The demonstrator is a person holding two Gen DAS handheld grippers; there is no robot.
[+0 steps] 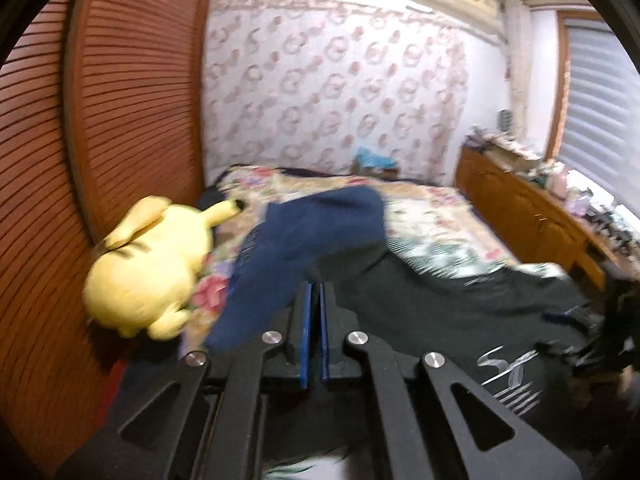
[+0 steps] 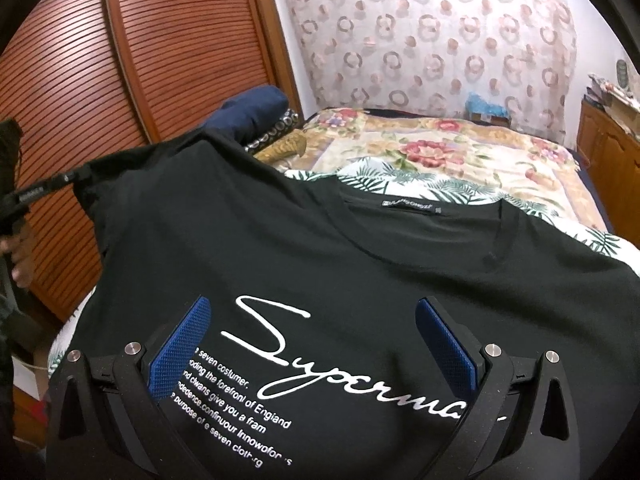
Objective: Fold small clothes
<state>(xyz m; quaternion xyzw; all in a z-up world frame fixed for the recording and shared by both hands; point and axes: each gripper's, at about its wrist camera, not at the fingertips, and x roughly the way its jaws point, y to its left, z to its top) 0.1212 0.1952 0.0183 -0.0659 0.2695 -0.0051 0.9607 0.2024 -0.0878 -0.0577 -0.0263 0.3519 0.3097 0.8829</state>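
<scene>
— Where's the black T-shirt [image 2: 320, 248]?
— Spread print-up at the bed's [image 2: 460, 148] near edge, collar toward the far end. The left gripper [image 1: 315, 280] is clamped on its left sleeve (lifted off the bed).
— And the right gripper [image 2: 312, 344]?
— Jaws wide, empty, hovering over the chest print; right sleeve nearest.

shirt [image 2: 320, 248] print cut off below, dresser clutter [image 1: 552, 168] blurred beyond telling
</scene>
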